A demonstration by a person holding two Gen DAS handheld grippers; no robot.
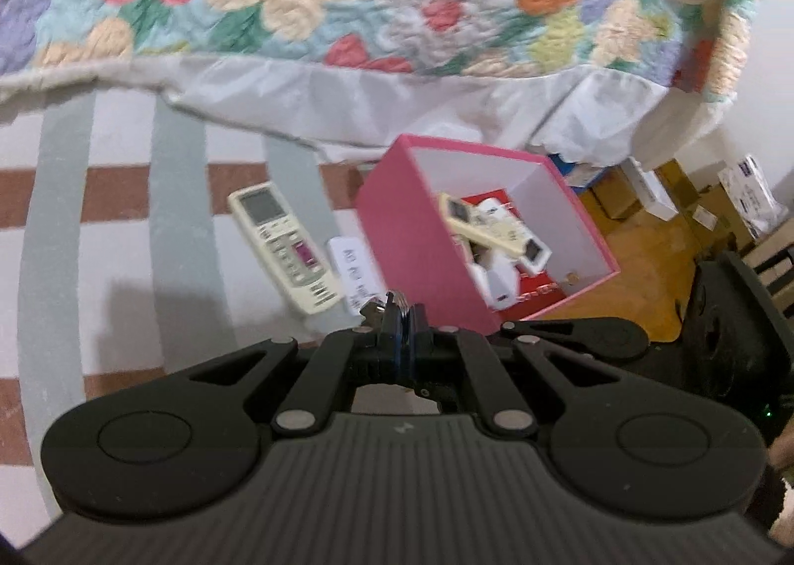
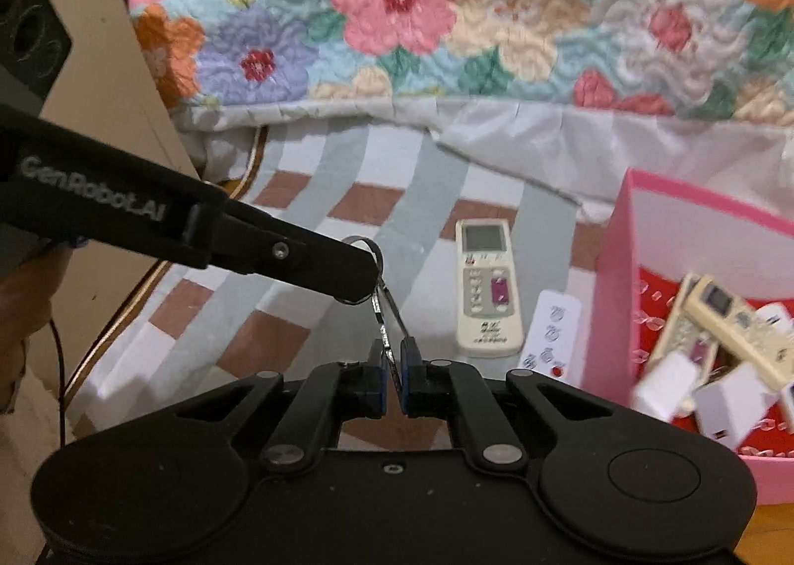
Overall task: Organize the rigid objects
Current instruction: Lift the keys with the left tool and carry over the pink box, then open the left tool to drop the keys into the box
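Both tongs pinch one key ring (image 2: 379, 297), the left tongs (image 1: 404, 317) shut on its loop, the right tongs (image 2: 392, 356) nearly closed on its lower end, probably a handover; the pink box (image 1: 422, 237) waits just ahead; two remotes (image 2: 489, 287) lie beside it.

Your left gripper (image 1: 397, 321) and right gripper (image 2: 392, 366) are matte black, with blue-edged pads, silver pivot rivets and round side discs. White "GenRobot.AI" lettering marks the left one's finger (image 2: 297, 257).
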